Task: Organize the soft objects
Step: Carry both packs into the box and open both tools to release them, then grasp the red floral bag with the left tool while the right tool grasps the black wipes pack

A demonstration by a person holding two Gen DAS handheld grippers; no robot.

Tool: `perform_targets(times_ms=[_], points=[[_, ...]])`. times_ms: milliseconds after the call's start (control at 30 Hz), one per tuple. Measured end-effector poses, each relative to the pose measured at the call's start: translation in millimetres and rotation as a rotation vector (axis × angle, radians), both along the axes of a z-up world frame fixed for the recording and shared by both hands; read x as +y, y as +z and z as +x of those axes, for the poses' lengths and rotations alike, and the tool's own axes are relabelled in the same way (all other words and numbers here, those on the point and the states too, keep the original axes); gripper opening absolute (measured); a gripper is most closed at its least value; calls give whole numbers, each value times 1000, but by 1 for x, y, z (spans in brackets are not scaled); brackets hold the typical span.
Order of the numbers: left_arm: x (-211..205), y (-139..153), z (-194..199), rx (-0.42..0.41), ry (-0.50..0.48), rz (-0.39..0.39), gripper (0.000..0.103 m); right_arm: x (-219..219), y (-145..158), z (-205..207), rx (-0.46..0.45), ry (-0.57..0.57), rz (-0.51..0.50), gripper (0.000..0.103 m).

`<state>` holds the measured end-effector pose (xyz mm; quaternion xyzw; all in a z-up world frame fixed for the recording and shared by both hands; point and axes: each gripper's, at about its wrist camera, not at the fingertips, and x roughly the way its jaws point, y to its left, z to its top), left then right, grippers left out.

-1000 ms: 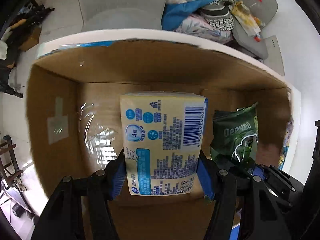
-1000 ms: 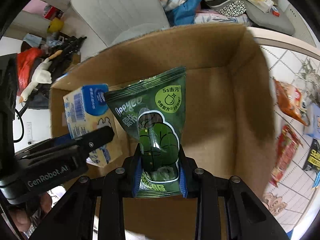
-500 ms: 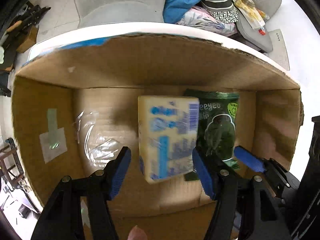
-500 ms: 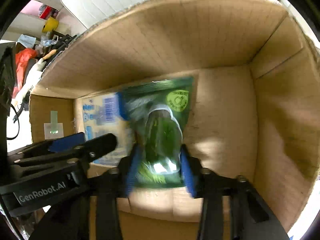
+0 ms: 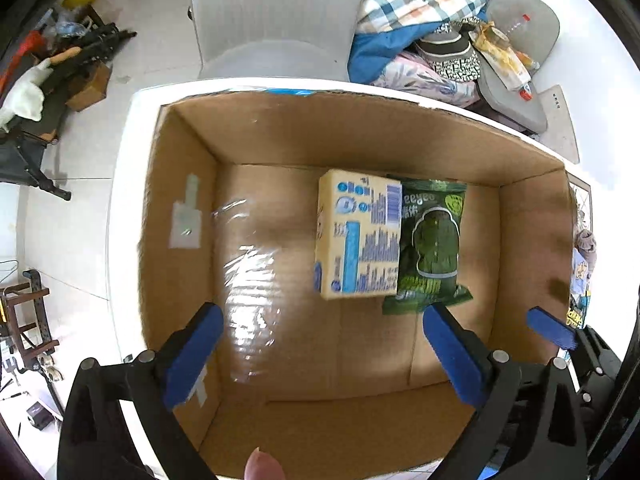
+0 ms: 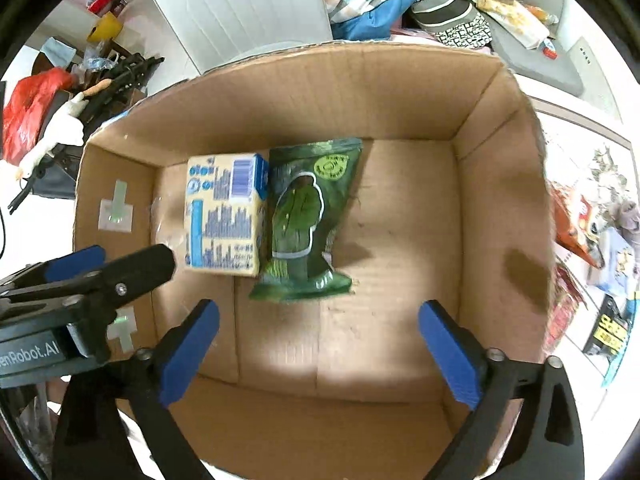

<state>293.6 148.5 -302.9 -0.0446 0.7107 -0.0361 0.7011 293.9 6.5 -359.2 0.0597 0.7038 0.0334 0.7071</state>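
Note:
A yellow and blue tissue pack (image 5: pixel 358 236) (image 6: pixel 224 216) lies flat on the floor of an open cardboard box (image 5: pixel 360 136) (image 6: pixel 320 96). A green pouch (image 5: pixel 434 244) (image 6: pixel 306 216) lies right beside it, touching its right side. My left gripper (image 5: pixel 320 316) hangs above the box pointing down, its jaws opening wide with nothing between them. My right gripper (image 6: pixel 320 312) hangs just to its right, its jaws also opening, and holds nothing. Both packs sit well below the fingertips.
The box stands on a white table (image 5: pixel 124 200). Several snack packets (image 6: pixel 576 216) lie on the table to the right of the box. Behind it are a grey chair (image 6: pixel 240 4) and a pile of clothes (image 5: pixel 416 32). Most of the box floor is bare.
Both grippers let go: the tissue pack and the green pouch dropped from the pads onto the box floor. Both pairs of jaws spread wide and the grippers rose a little.

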Motion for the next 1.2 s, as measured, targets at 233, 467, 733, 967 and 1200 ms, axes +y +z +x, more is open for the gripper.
perform_targets(times_ms=[233,467,733,967,1200], points=[[6,27,-33,-86,5,13,102,-9,29,-33,-29,16,-35,103],[9,69,-76,-188,-18,44,102,-12,67,-71,-94,27,-68,103],[1,112,-119,-273,-42,53,102,-19,129,-119,-203,28,-53,103],[-29,148,-137,-321,-77,36,102,-42,160,-149,-239,-4,10,103],[-130,155,-136,-344,-255,47,102,-147,170,-167,-224,-127,-15,103]])
